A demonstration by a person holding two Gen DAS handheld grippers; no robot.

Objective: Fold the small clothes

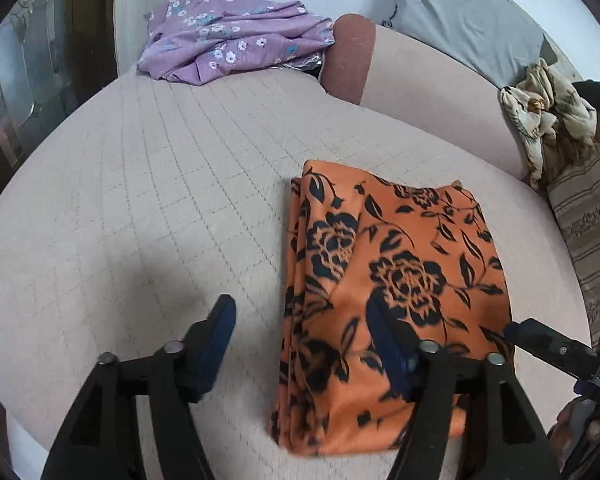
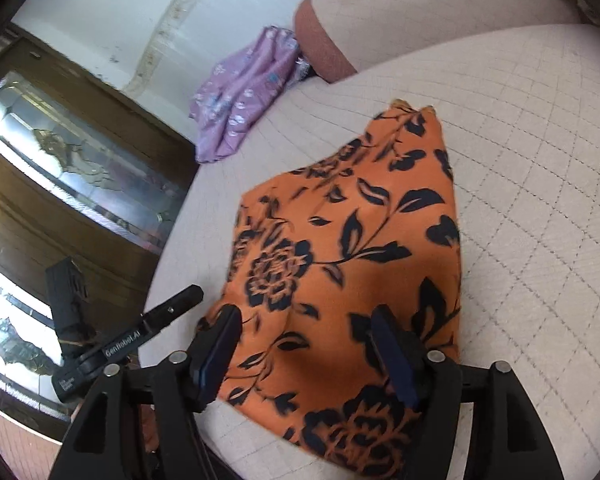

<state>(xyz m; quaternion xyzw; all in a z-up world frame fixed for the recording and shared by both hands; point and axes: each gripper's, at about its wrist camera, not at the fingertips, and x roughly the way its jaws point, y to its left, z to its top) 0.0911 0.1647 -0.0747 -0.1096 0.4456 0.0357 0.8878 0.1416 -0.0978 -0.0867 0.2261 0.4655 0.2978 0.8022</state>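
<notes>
Now the orange cloth [image 1: 388, 280] lies folded on the bed [image 1: 140, 200]; soft, light and likely slippery, best pinched at its near corners. Both grippers' [image 1: 302, 344] [image 2: 306, 344] jaws stand wide, empty.

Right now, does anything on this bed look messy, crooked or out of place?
The orange floral cloth lies folded and fairly flat on the quilted bed cover. Two things are untidy: the purple floral garment sits crumpled at the far end, and a cream patterned cloth is bunched at the bed's right side.
</notes>
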